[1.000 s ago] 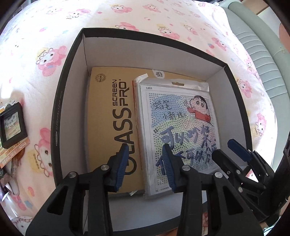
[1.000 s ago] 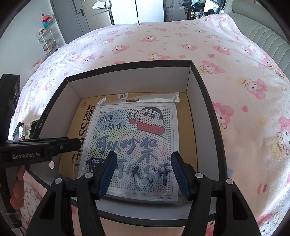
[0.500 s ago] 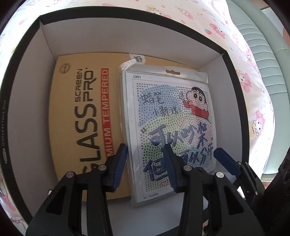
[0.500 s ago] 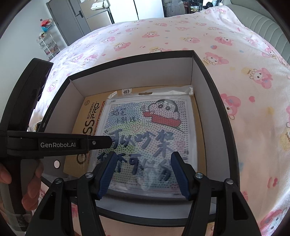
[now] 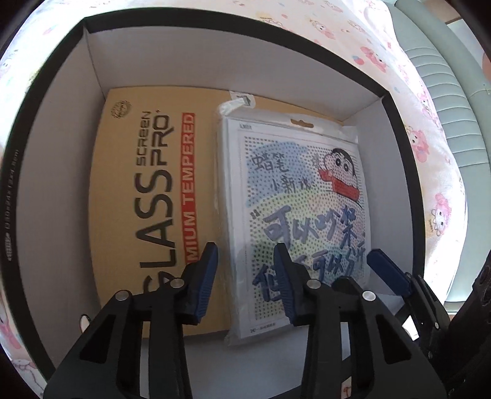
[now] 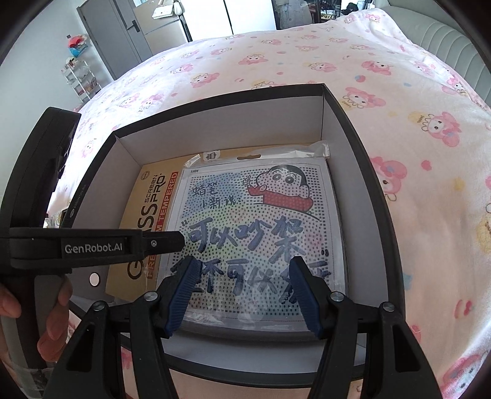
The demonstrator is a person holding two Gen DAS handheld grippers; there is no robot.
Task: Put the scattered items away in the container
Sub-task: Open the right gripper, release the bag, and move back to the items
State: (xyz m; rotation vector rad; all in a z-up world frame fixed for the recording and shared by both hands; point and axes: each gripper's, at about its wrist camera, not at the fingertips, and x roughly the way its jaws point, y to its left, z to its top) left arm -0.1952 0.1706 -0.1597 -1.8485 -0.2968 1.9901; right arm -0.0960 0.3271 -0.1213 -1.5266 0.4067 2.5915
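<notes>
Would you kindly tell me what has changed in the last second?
The left tongs have moved forward and down over the box, so the bedspread items at its left have left that view. The right tongs also eased closer. Both stay open and empty; the cartoon pack still lies on the screen-protector package.

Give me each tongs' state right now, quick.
Left tongs: open, holding nothing, over the box.
Right tongs: open, holding nothing, over the cartoon packet.
</notes>
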